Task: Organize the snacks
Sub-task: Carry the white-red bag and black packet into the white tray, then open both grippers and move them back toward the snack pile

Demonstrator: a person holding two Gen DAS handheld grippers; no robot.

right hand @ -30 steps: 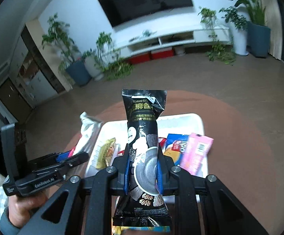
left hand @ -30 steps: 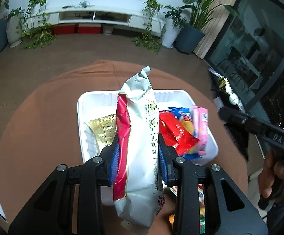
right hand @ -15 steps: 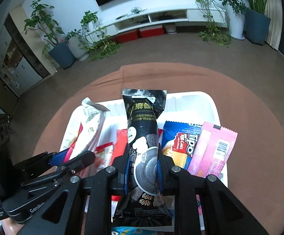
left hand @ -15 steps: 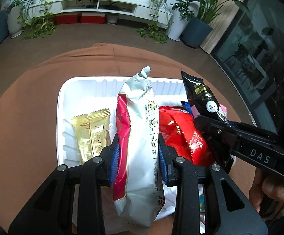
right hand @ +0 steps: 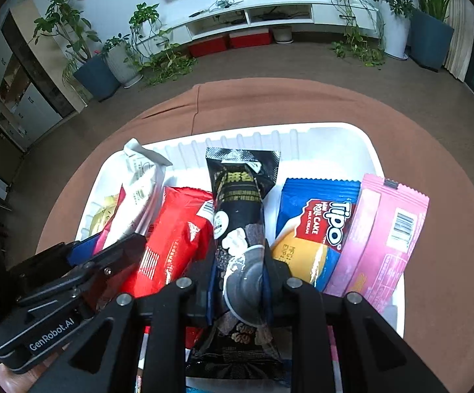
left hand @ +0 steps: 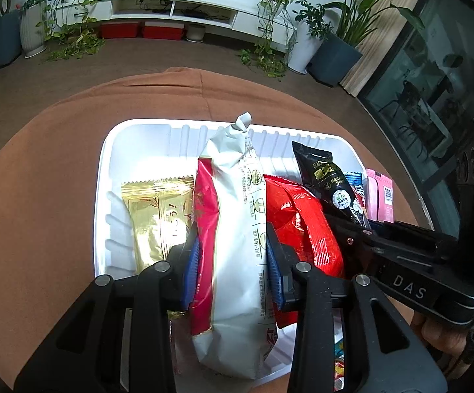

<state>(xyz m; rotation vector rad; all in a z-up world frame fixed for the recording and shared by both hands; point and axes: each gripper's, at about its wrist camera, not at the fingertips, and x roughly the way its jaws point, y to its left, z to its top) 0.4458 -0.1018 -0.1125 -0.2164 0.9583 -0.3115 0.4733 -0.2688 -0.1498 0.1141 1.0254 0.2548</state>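
A white tray [left hand: 132,131] sits on a round brown table. My left gripper [left hand: 233,262] is shut on a white and red snack bag [left hand: 237,229], held over the tray between a gold packet [left hand: 156,219] and a red bag [left hand: 299,226]. My right gripper [right hand: 237,281] is shut on a black snack bar [right hand: 240,216], held over the tray [right hand: 335,131] between the red bag [right hand: 174,239] and a blue Tipo pack [right hand: 315,219]. A pink pack [right hand: 387,232] lies at the tray's right end. The right gripper also shows in the left wrist view [left hand: 351,229].
The brown tablecloth [right hand: 302,98] surrounds the tray. More wrappers lie at the near edge below the grippers, mostly hidden. Potted plants [right hand: 112,65] and a white TV shelf [right hand: 253,16] stand across the room.
Both grippers have moved forward and down over the tray with their snacks. The black bar now sits beside the red bag, close to the left gripper.
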